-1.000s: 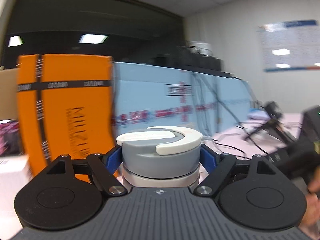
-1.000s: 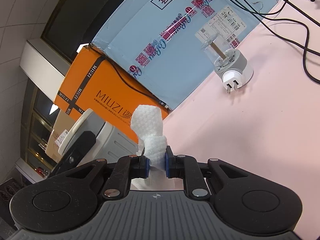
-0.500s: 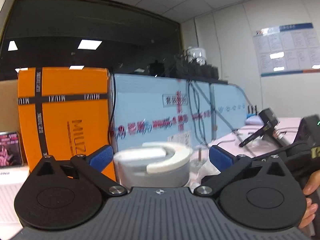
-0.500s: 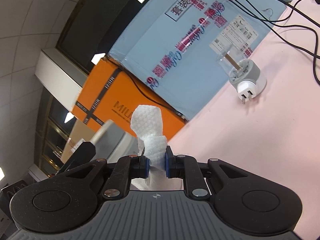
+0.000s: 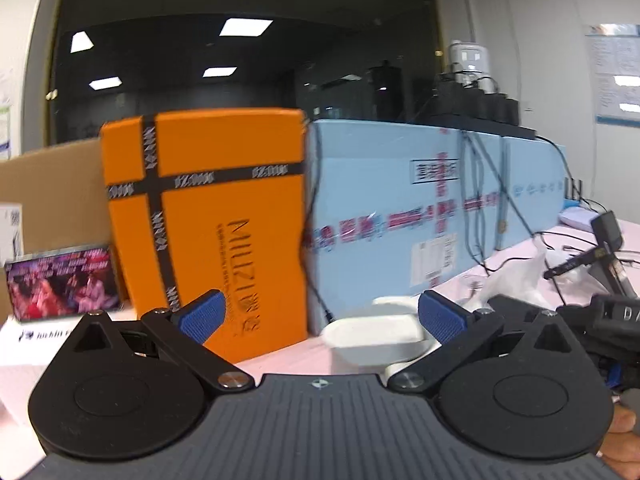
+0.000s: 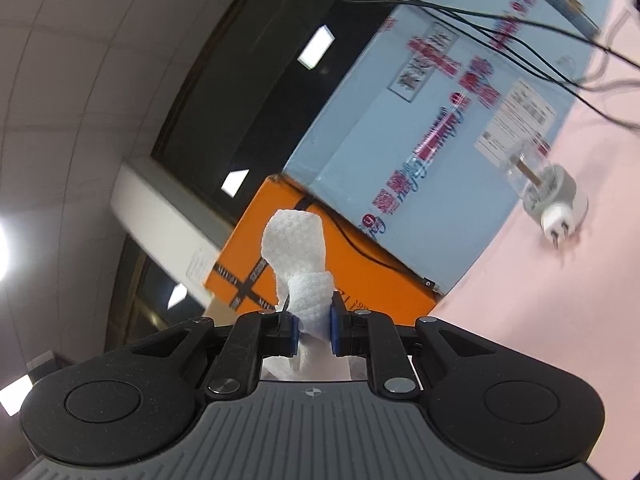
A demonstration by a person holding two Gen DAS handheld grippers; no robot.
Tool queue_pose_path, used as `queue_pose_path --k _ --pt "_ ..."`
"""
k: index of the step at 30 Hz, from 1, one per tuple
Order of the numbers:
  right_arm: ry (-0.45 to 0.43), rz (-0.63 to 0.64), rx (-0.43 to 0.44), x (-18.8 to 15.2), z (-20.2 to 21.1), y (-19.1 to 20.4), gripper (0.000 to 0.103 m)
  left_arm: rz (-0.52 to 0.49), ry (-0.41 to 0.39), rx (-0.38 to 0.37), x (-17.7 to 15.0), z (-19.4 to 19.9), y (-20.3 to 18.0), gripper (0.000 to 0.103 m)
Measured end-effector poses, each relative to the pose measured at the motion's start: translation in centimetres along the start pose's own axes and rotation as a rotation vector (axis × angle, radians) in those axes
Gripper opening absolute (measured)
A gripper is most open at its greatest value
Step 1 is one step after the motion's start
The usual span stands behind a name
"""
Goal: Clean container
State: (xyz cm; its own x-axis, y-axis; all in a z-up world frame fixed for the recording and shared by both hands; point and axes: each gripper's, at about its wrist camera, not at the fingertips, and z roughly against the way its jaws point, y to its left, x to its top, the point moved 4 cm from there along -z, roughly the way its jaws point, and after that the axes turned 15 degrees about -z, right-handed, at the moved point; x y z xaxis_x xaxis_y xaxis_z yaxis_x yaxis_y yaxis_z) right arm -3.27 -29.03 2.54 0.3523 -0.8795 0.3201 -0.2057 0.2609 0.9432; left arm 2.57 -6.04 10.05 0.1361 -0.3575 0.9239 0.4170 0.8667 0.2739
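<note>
My left gripper (image 5: 318,314) is spread wide, nothing between its blue pads (image 5: 200,314) — the container (image 5: 376,338) sits on the pink desk (image 5: 288,354) just ahead, white lid up, near the desk's back edge where the orange box (image 5: 204,220) and the blue carton (image 5: 420,208) stand. It is blurred, so I can't say whether the right-hand pad touches it. My right gripper (image 6: 312,324) is clenched on a wad of white paper towel (image 6: 298,248), the free end poking up past the fingertips, pointed at the boxes rather than at the container. I judge the wiping is between strokes — next I need the left jaws around the container's body to steady it, then the towel brought onto its surface.
</note>
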Motion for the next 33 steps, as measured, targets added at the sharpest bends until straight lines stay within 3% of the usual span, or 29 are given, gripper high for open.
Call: queue_pose_path --k 3,9,13,20,24,26,27,28,33 --pt "-0.066 -0.056 -0.086 -1.3 -0.6 -0.8 0.015 0.003 0.019 -0.008 -0.6 -0.4 0.3 0.103" --pt "-0.147 0.117 -0.164 -3.9 -0.4 -0.5 0.016 0.026 0.021 -0.024 -0.9 -0.7 0.6 0.103" --pt "-0.189 0.212 -0.204 -4.7 -0.4 -0.3 0.024 0.006 0.015 -0.005 -0.8 -0.4 0.3 0.103" --pt "-0.172 0.257 -0.230 -5.0 -0.1 -0.3 0.030 0.024 0.013 -0.014 -1.0 -0.6 0.6 0.103" --pt "-0.144 0.244 -0.217 -5.0 0.5 -0.4 0.038 0.020 0.011 -0.018 -0.9 -0.6 0.4 0.103" --pt "-0.120 0.286 -0.195 -5.4 0.7 0.1 0.034 0.020 0.010 -0.023 -1.0 -0.6 0.3 0.103" --pt "-0.107 0.311 -0.185 -5.7 0.8 0.4 0.027 0.020 0.009 -0.023 -1.0 -0.7 0.3 0.103" --pt "-0.091 0.348 -0.181 -6.0 0.8 0.7 0.014 0.021 0.009 -0.023 -1.0 -0.7 0.3 0.103" --pt "-0.045 0.502 -0.175 -7.5 0.6 2.0 0.013 0.023 0.009 -0.024 -1.0 -0.7 0.2 0.103"
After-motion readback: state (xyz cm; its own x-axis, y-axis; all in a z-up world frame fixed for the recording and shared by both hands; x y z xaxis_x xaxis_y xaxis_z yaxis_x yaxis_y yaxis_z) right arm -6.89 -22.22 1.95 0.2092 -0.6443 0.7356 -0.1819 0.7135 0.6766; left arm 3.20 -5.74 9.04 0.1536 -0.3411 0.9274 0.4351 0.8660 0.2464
